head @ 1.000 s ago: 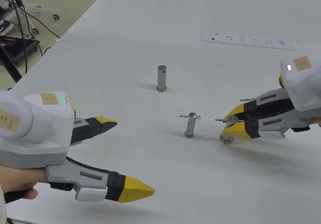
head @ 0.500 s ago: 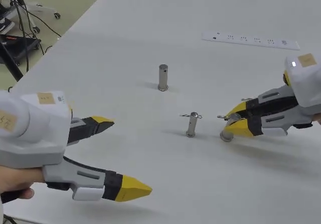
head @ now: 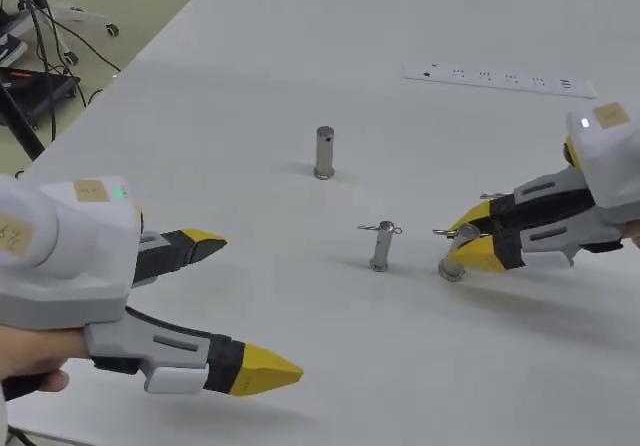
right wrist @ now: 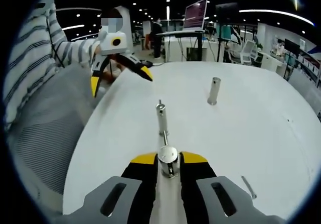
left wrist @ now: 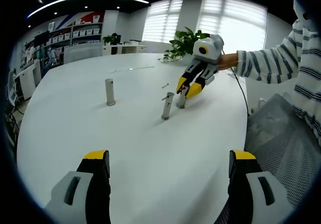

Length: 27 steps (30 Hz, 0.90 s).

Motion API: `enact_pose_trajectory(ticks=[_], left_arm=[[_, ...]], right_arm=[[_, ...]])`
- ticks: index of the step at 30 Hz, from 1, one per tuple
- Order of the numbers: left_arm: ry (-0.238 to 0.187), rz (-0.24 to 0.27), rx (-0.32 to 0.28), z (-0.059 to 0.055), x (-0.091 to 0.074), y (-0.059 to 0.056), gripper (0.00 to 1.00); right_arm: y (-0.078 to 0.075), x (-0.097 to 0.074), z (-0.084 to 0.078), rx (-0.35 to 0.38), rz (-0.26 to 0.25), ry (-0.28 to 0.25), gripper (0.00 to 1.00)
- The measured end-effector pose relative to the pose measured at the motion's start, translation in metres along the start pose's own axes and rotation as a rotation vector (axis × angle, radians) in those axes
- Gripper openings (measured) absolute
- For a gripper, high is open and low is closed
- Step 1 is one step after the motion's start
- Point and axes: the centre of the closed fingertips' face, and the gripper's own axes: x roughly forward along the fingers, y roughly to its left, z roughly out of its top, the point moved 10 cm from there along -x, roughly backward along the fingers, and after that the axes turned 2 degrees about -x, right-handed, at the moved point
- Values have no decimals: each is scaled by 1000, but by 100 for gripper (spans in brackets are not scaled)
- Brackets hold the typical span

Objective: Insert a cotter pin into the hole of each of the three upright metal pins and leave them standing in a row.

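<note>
Three metal pins stand on the white table [head: 260,76]. The far pin [head: 324,153] [left wrist: 109,92] [right wrist: 214,90] is bare. A cotter pin crosses the top of the middle pin [head: 381,247] [left wrist: 167,106] [right wrist: 161,116]. My right gripper [head: 468,241] [right wrist: 168,159] is shut on the third pin [head: 455,258] [right wrist: 168,156], which has a cotter pin [head: 443,233] sticking out to the left near its top. My left gripper [head: 245,306] [left wrist: 170,156] hovers open at the near left, holding nothing, well apart from the pins.
One loose cotter pin [head: 492,197] [right wrist: 248,186] lies on the table just behind the right gripper. A white power strip [head: 500,79] lies at the far right. The table's left edge [head: 130,66] drops to a floor with cables and stands.
My right gripper stays on the nearest pin. The left gripper has drifted slightly left and down. The pins have not moved.
</note>
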Motion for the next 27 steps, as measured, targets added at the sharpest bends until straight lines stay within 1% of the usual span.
enact_pose_trajectory(ticks=[1, 2, 7, 9, 10, 12, 16, 18, 19, 23, 27], left_arm=[[-1, -1, -1, 0, 0, 0, 99], [-1, -2, -2, 0, 0, 0, 99], [3, -6, 1, 0, 0, 1, 99], [6, -12, 6, 0, 1, 2, 99], [6, -16, 7, 0, 1, 2, 99], [9, -28, 12, 1, 3, 4, 99], [3, -54, 8, 4, 5, 8, 96], [5, -61, 20, 5, 5, 9, 96], [5, -63, 23, 5, 5, 10, 97], [6, -74, 31, 7, 5, 14, 98], [3, -82, 37, 8, 5, 18, 98]], right_arm=[[1, 0, -1, 27, 6, -4, 19], [2, 0, -1, 36, 11, -6, 19], [7, -3, 2, 27, -7, 9, 25], [8, -7, 3, 46, -23, 0, 29], [10, -9, 4, 68, -24, -7, 30], [13, -11, 4, 74, -28, -10, 32], [20, -17, 5, 95, -64, -11, 37], [22, -20, 6, 104, -99, -14, 43], [25, -21, 7, 114, -116, -15, 44], [35, -23, 9, 147, -152, -48, 46], [43, -23, 9, 163, -185, -49, 56]])
